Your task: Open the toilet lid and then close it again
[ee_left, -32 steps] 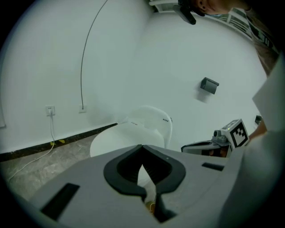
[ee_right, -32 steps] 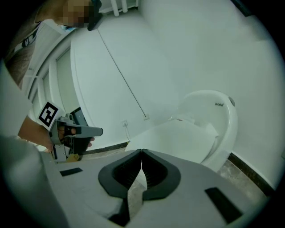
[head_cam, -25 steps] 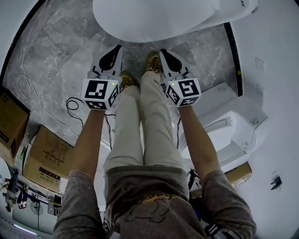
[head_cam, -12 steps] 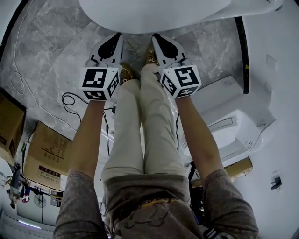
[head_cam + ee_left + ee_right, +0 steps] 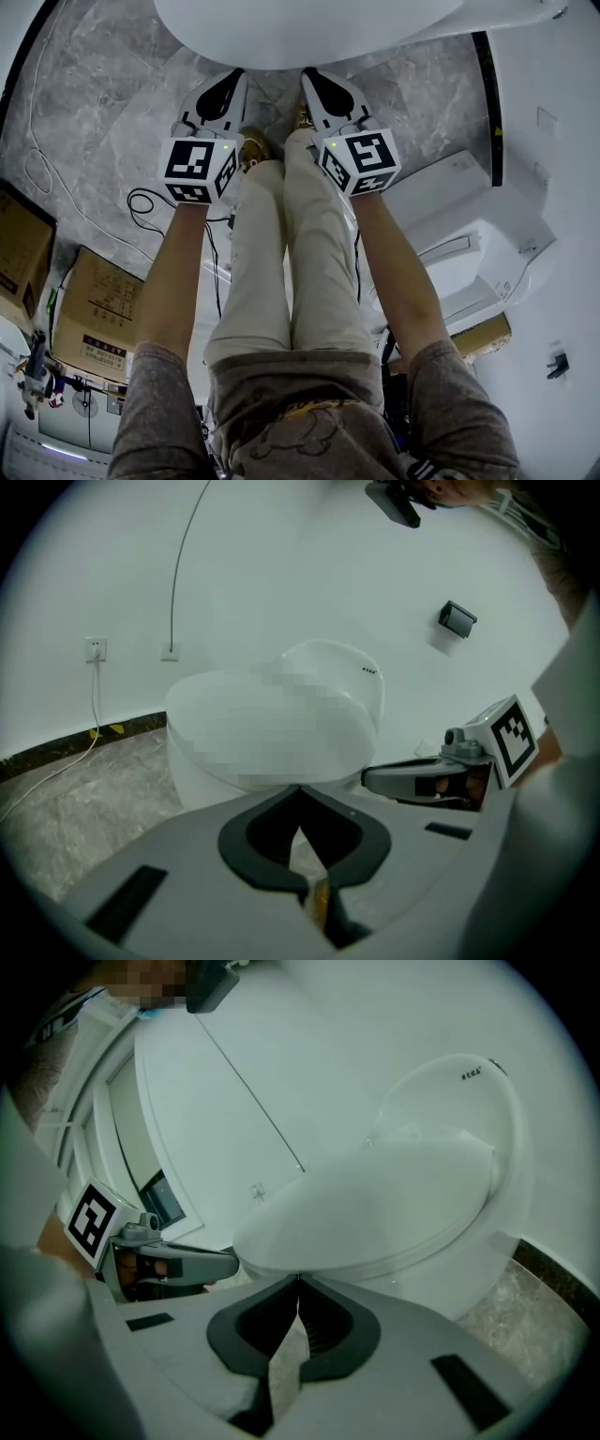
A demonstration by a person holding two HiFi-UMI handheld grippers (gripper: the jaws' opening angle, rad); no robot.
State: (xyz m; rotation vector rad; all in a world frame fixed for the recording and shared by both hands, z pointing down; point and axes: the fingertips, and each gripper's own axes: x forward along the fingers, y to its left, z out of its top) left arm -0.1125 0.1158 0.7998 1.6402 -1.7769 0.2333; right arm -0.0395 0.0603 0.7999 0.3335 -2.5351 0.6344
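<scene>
Toilet lid (image 5: 309, 28): plain glossy white, top of frame.
Floor (image 5: 103, 122): grey marble with paler veins, upper left.
Left gripper (image 5: 238, 75): light grey shell, black lining round the jaws, black-and-white square markers.
Right gripper (image 5: 306, 73): the same grey, black and white.
Trousers (image 5: 281, 262): beige, centre.
Cardboard boxes (image 5: 94, 319): brown, lower left.
Shirt (image 5: 309, 422): mottled grey-brown, bottom.

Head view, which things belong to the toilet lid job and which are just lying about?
Job: toilet lid, down; left gripper and right gripper, both shut, tips near its front edge.
Lying about: cardboard boxes, black cable, white cord.
</scene>
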